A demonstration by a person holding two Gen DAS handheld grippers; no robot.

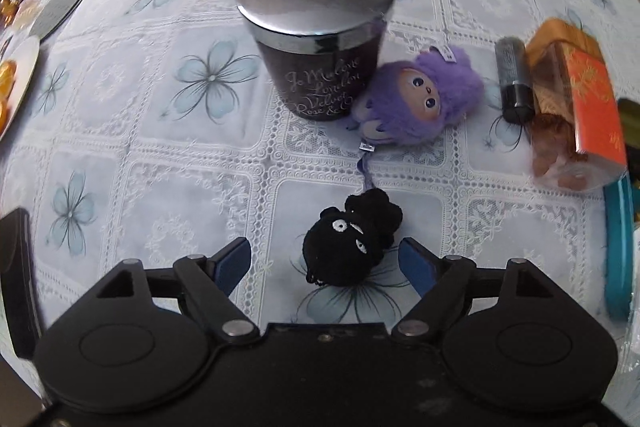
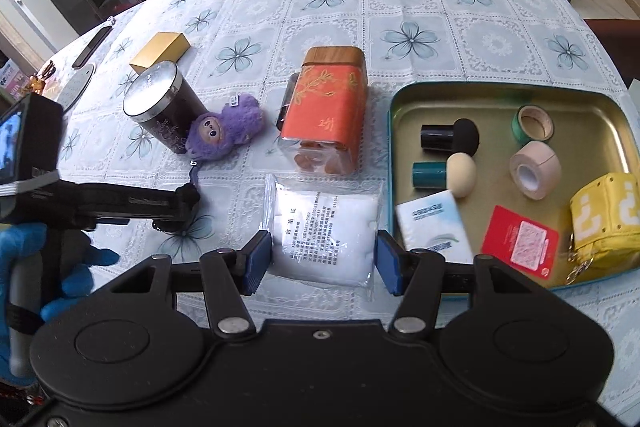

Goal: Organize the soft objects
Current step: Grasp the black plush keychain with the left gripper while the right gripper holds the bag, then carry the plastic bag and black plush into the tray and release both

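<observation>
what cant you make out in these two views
- Small black plush toy: in the right wrist view, hidden behind the left gripper.
- Dark lidded candle jar: lid lettering blurred, left wrist view.
- Teal metal tray: cut by the left wrist view's right edge.

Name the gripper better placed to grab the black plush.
Left. The left gripper stands open with the black plush between its fingers; the right gripper straddles the white packet.

The left gripper (image 1: 324, 259) points steeply down, its 2 blue pads (image 1: 234, 261) spread wide with clear gaps on both sides. The right gripper (image 2: 323, 258) also tilts down, jaws apart. A blue-gloved hand (image 2: 60, 267) grasps the left gripper's handle.
</observation>
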